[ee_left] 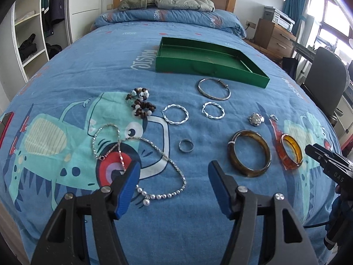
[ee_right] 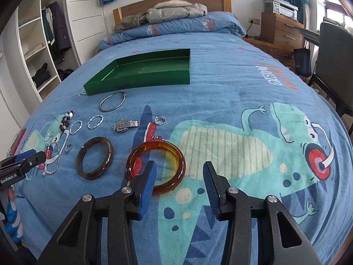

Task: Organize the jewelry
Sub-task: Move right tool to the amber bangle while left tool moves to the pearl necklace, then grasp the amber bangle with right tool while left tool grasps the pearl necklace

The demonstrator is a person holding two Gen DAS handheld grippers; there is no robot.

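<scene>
The jewelry lies spread over a blue dinosaur-print bedspread point(ee_left: 72, 70) on the bed, with an open green tray point(ee_left: 205, 66) resting farther up toward the pillows.

The left hand-held gripper point(ee_left: 174, 172) hovers low over the near part of the spread, its blue-padded fingers wide apart and holding nothing. A long silver bead-and-pearl necklace point(ee_left: 154, 154) loops directly beneath and ahead of it; the left finger overlaps the strand in this view, though contact cannot be confirmed. A small plain ring point(ee_left: 186, 145) sits just ahead, between the two fingers' lines. Farther ahead lie two twisted silver hoops point(ee_left: 175, 114) and point(ee_left: 213, 110), a larger silver bangle point(ee_left: 213, 89) just short of the tray, and a brown-and-white bead bracelet point(ee_left: 141, 105) to the left. To the right rest a dark brown bangle point(ee_left: 249, 153) and an amber bangle point(ee_left: 291, 151).

The right hand-held gripper point(ee_right: 179, 177) also has its fingers spread apart, empty. The amber bangle point(ee_right: 155, 166) lies just ahead of it and slightly left, its near rim passing behind the left finger's tip, so the finger appears to sit at or over the ring's edge. The dark brown bangle point(ee_right: 94, 158) lies beside it to the left, apart. Beyond are a silver watch point(ee_right: 125, 124) and a small ring point(ee_right: 160, 120).
</scene>
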